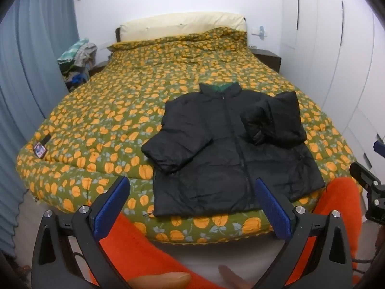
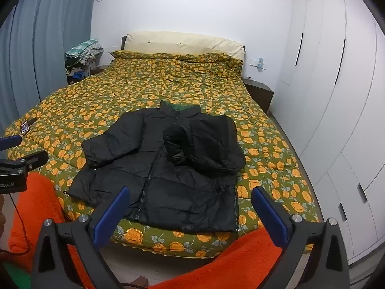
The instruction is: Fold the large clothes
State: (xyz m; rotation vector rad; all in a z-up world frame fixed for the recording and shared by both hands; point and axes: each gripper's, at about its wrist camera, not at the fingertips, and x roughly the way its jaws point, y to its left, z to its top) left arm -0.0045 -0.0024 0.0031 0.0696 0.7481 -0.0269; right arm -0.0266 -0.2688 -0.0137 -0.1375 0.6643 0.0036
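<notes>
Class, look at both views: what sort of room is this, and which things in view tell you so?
Most likely a home bedroom. A large bed with a flowered quilt fills the room, a cream pillow lies at its head, and white wardrobe doors line one wall. A black jacket lies on the quilt.

Bedroom surroundings, seen from the foot of the bed.

A bed (image 2: 96, 101) is covered by an olive quilt (image 1: 101, 120) printed with orange flowers, and a cream pillow (image 2: 182, 42) is propped against the headboard. Blue-grey curtains (image 1: 28, 55) are hung along the left side, with a heap of clothes (image 2: 83, 56) piled beside them. White wardrobe doors (image 2: 336, 96) are ranged along the right wall, and a dark bedside table (image 2: 261, 91) is set near them. A small patch (image 1: 40, 149) is seen on the quilt's left corner.
</notes>
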